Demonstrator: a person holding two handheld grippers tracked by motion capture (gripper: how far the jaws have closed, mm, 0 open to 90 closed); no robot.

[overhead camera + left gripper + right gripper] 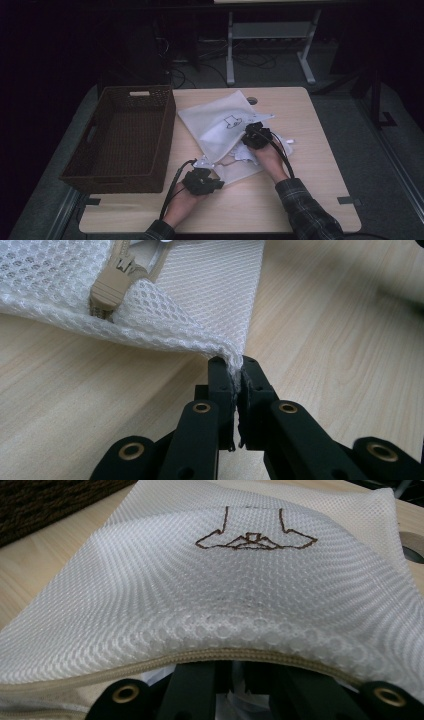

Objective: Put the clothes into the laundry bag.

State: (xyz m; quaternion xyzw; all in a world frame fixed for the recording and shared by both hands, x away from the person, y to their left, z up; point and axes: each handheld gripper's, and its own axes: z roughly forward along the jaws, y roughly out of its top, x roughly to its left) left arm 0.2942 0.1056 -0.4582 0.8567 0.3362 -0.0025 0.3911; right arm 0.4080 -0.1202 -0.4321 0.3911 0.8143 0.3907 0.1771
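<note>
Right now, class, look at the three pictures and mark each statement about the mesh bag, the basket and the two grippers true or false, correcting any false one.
1. The left gripper is shut on a corner of the mesh bag. True.
2. The basket stands to the right of the bag. False: in the high view it stands to the bag's left.
3. The bag bears a brown line drawing. True.
4. The bag lies inside the basket. False: it lies on the table beside the basket.
5. The bag's zipper is beige. True.
6. The right gripper rests far from the bag. False: it is at the bag's zipper edge, its fingers hidden under the mesh.
</note>
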